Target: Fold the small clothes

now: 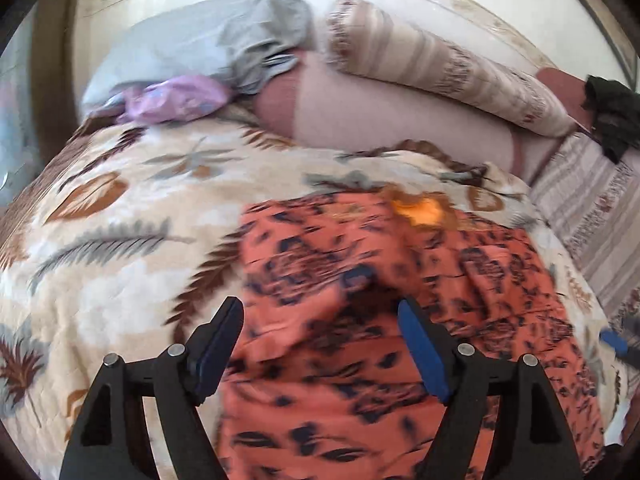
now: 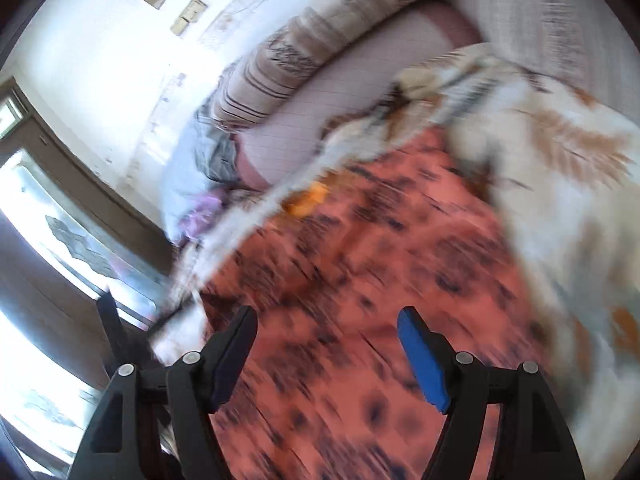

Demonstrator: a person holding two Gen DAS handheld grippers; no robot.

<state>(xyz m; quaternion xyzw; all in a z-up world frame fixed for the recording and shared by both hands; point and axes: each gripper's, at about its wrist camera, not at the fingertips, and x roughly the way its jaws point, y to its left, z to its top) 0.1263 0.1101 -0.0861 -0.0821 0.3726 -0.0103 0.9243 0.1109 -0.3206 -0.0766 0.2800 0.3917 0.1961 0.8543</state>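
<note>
Two wide-open, empty tools, left gripper [image 1: 320, 320] and right gripper [image 2: 326, 330], above one orange garment [image 1: 360, 280].

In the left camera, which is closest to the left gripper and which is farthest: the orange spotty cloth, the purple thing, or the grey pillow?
From the left gripper:
1. Orange spotty cloth, right under the open jaws.
2. Purple thing, far back on the left.
3. Grey pillow, just behind it by the wall.

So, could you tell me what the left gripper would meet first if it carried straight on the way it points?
Probably the orange cloth with dark blotches: the open left gripper points onto it, above the leaf-patterned cream blanket. Depth is unclear.
</note>
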